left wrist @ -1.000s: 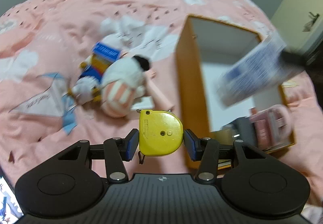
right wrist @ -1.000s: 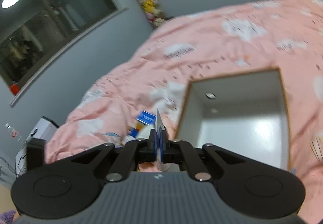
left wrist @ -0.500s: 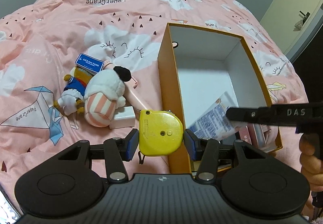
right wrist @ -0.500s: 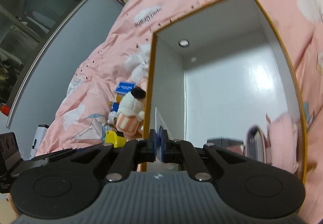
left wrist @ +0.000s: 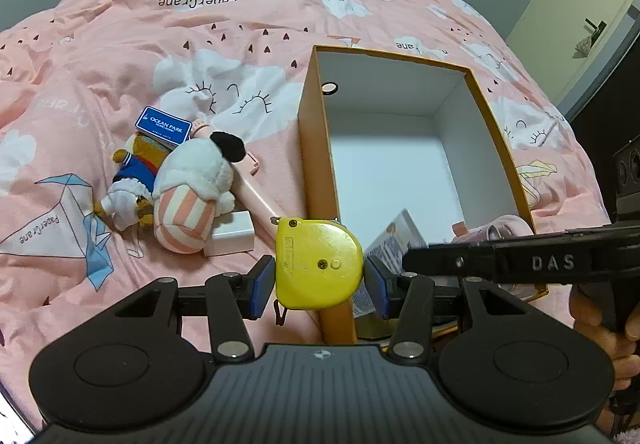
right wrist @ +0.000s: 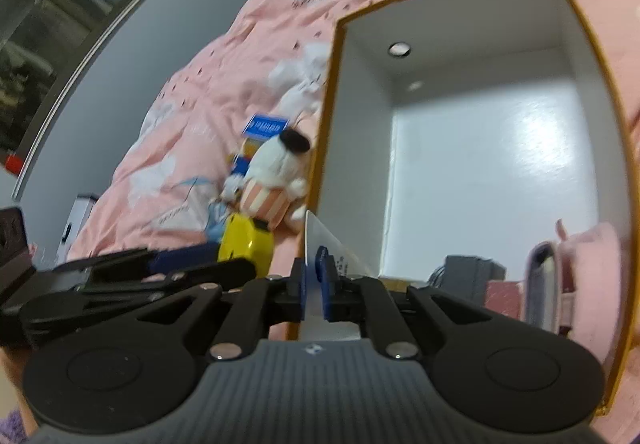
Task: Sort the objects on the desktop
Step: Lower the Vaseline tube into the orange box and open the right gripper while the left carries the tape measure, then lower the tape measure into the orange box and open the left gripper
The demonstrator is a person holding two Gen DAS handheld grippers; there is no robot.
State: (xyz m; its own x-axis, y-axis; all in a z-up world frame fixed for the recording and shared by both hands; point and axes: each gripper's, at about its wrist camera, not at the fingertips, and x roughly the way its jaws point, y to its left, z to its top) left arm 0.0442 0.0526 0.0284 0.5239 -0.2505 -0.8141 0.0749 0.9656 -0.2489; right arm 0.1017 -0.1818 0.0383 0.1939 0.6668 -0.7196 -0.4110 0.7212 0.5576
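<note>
- Between the pads of the left gripper, over the near left wall of the box, sits a yellow tape measure — clamped flat side up, its straight edge toward nine o'clock and its rounded end toward three.
- In the right gripper a thin printed card stands on edge, long axis running toward twelve o'clock into the box; the jaws are narrow and opening, the card between them.
- At ten o'clock of the tape measure, on the pink bedspread, lie a white plush toy, a blue tin and a small white block.
- In the box's near corner — a pink pouch.
</note>
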